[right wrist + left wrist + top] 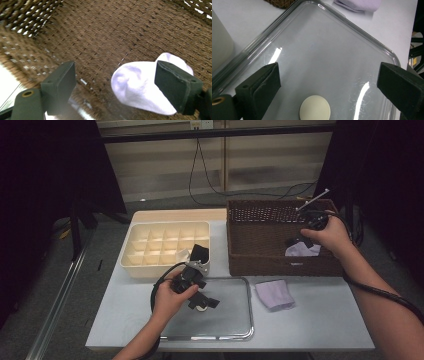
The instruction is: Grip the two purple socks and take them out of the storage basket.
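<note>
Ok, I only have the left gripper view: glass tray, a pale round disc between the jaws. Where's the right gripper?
Observer: The right gripper is down inside a brown woven basket.
Operator: Is it holding anything?
Observer: No. Its jaws stand open, and a pale folded sock lies on the basket floor, partly behind one jaw.
Operator: And the pale wall at my left edge?
Observer: That looks like the cream box, divided into compartments, which stands next to the glass tray.

A sock point(302, 250) lies in the basket point(260, 255) — right of the divided box point(165, 245), behind the tray point(227, 320).
</note>
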Motion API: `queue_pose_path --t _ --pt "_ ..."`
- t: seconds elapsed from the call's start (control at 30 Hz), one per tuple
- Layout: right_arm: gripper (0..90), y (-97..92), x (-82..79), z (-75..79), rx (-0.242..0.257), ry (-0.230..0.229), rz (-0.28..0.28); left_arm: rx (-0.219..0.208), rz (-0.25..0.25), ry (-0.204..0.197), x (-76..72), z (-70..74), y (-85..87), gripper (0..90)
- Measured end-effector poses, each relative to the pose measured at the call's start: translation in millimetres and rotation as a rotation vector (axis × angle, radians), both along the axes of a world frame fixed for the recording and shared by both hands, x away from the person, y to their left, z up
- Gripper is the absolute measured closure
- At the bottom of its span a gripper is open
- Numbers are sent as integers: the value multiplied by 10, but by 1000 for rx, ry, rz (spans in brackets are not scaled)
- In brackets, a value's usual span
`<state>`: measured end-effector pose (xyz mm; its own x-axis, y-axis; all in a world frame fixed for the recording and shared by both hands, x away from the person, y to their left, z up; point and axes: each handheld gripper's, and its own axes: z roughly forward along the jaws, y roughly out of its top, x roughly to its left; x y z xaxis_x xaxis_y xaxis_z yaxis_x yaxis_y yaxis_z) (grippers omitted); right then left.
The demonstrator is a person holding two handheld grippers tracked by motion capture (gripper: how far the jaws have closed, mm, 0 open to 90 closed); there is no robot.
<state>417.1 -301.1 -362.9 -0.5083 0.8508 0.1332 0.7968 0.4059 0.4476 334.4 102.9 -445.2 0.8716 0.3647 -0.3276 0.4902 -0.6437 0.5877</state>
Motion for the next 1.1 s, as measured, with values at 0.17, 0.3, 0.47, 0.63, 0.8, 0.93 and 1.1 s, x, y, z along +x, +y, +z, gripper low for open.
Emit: queue_pose_path --t 0.17,0.3,0.47,0.63,0.8,0.93,1.1 --pt "166 -52 87 -87 -15 6 -8 -8 12 4 -1 -17 -2 49" --pt "161 -99 154 -142 -9 8 -18 -5 3 6 2 -11 6 49" --pt "159 -123 212 -201 -7 14 -18 4 19 4 8 -15 19 49" --pt "157 -114 258 -255 -18 31 -17 3 13 6 18 -16 31 49" --pt "157 -147 295 -324 -18 32 -15 -6 24 13 21 -22 43 49" --pt "157 -175 320 -357 -25 35 -17 -9 30 19 17 -33 38 49" --pt "157 -205 347 -380 -19 30 -19 -3 29 17 20 -33 41 49"
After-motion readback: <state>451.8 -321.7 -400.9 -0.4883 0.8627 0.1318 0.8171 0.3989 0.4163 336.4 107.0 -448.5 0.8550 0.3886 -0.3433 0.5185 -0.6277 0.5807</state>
